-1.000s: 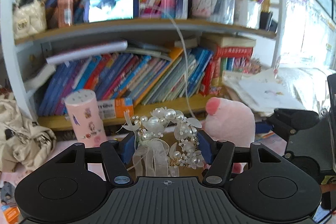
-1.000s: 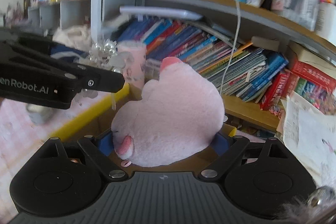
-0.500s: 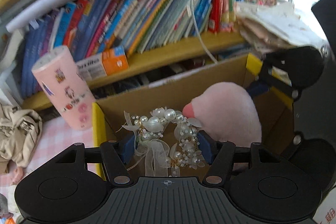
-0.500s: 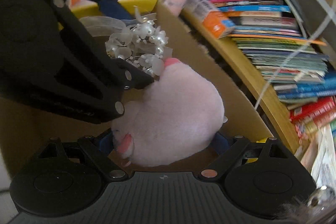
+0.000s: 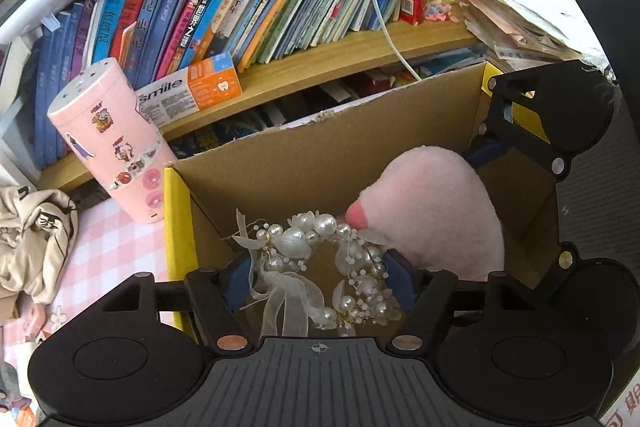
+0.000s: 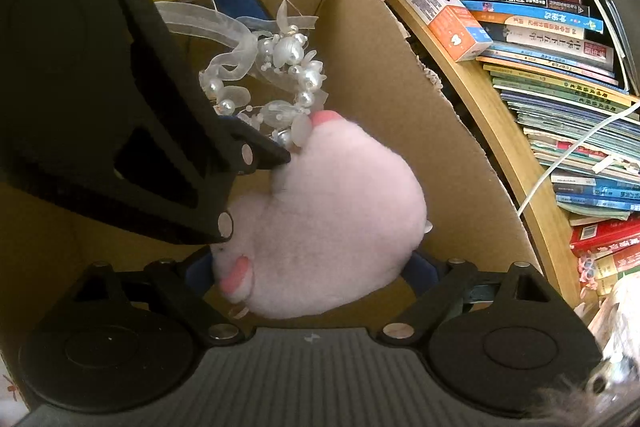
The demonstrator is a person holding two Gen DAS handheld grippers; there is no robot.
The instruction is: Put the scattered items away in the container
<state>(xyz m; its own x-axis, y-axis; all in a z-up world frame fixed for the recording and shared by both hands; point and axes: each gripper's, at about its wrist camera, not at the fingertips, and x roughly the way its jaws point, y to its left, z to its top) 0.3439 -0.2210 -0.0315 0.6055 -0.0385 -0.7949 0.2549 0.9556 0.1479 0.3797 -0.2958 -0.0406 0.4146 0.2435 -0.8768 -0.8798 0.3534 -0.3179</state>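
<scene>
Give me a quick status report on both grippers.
Left gripper opening around pearl headpiece over cardboard box. Right gripper opening around pink plush. Items touching; nothing blocking.

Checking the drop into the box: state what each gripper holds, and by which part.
Both jaws are opening. Left gripper: pearl headband between its pads, at the sides of its loop. Right gripper: pink plush toy, pads at its body's sides. Both are inside the cardboard box.
</scene>
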